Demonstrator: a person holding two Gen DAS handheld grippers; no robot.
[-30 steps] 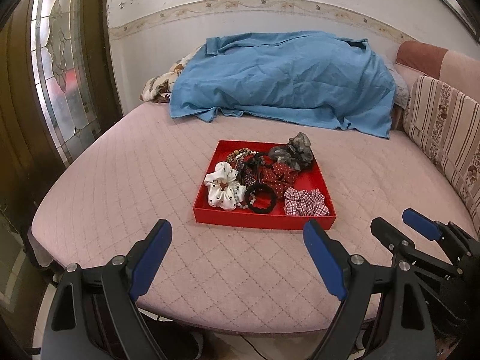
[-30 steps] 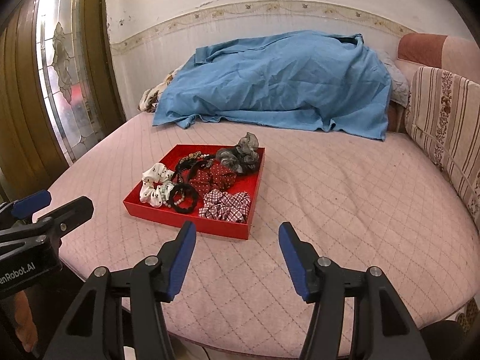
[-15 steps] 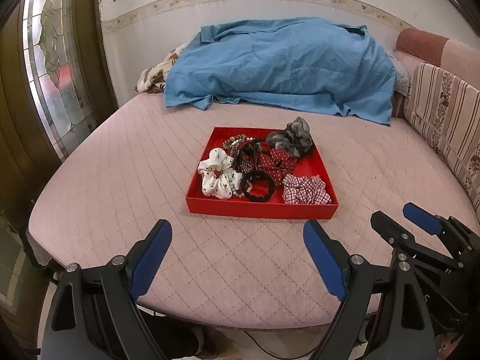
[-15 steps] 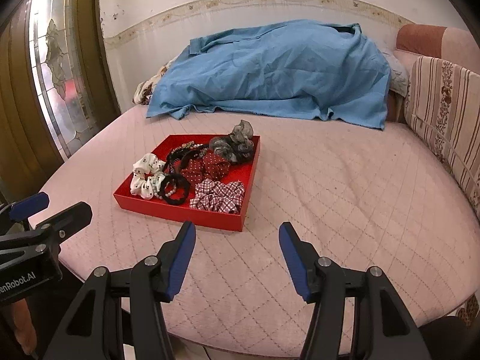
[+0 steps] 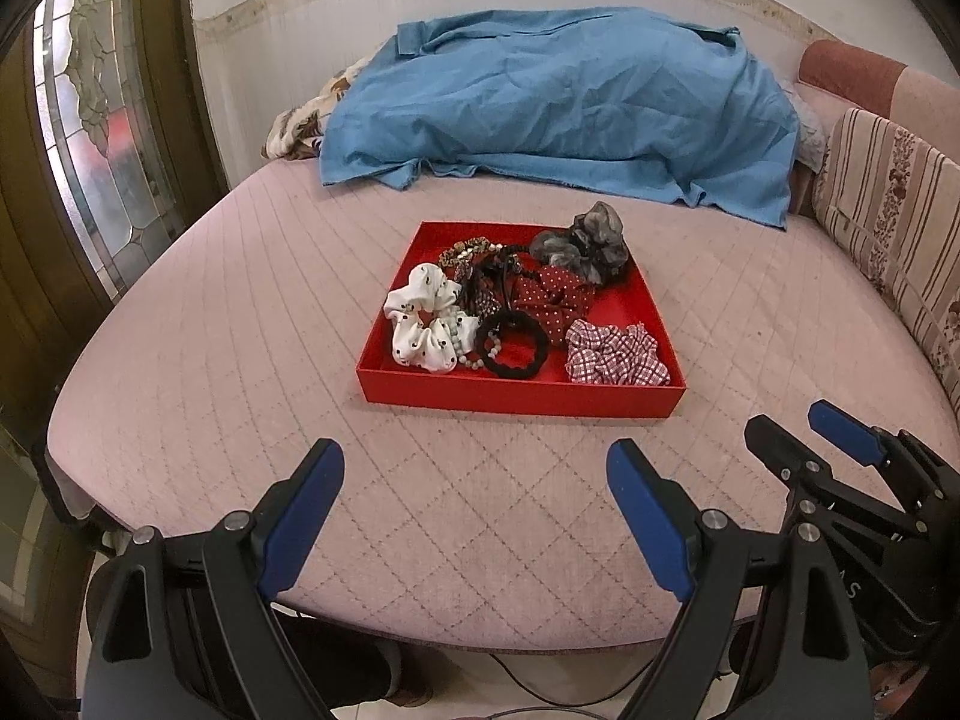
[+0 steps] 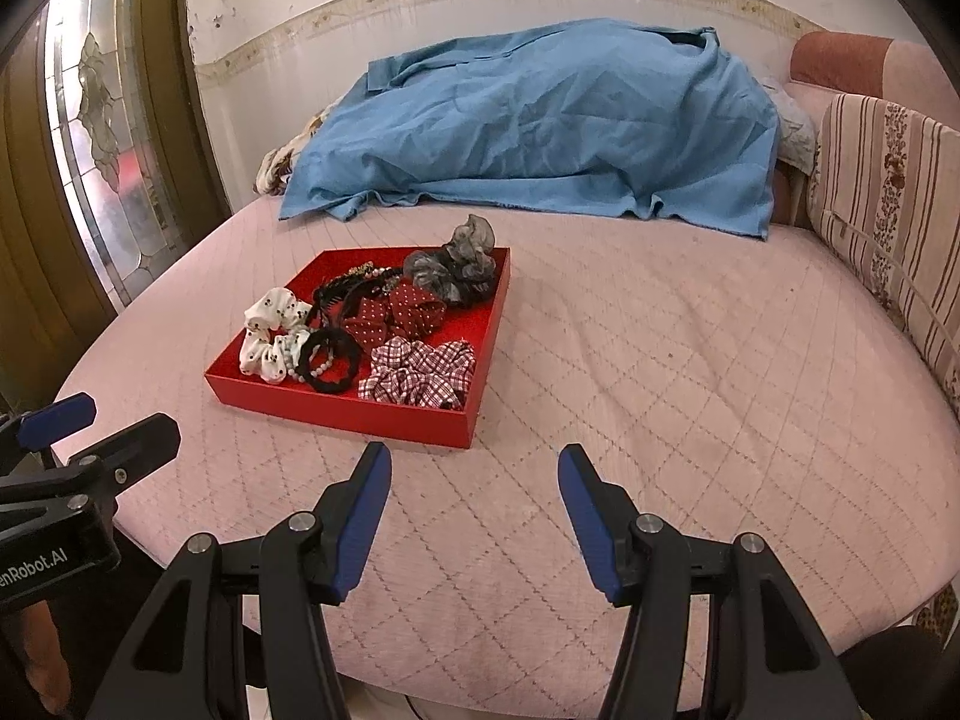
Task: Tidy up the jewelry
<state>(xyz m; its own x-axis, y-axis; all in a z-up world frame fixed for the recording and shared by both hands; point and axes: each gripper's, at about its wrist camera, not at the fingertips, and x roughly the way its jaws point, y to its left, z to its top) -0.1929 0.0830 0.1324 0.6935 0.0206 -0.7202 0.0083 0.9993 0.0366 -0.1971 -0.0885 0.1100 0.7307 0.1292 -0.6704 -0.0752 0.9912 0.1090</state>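
Observation:
A red tray (image 5: pixel 516 396) (image 6: pixel 336 408) sits on the pink quilted bed. It holds a white scrunchie (image 5: pixel 423 318) (image 6: pixel 270 336), a black hair tie (image 5: pixel 513 348) (image 6: pixel 330 363), a red dotted bow (image 5: pixel 555 297) (image 6: pixel 402 312), a plaid scrunchie (image 5: pixel 615 354) (image 6: pixel 420 375), a grey scrunchie (image 5: pixel 585 243) (image 6: pixel 456 264) and beaded jewelry (image 5: pixel 465 252). My left gripper (image 5: pixel 474 474) is open and empty, short of the tray's near wall. My right gripper (image 6: pixel 474 468) is open and empty, near the tray's front right corner.
A blue sheet (image 5: pixel 558 102) (image 6: pixel 540 120) covers a heap at the back of the bed. A striped cushion (image 5: pixel 888 228) (image 6: pixel 888 204) lines the right side. A stained-glass door (image 5: pixel 102 138) stands at the left. The bed's front edge (image 5: pixel 480 636) is below the grippers.
Both grippers have moved forward toward the tray, which now looks larger and nearer. Both stay open and empty.

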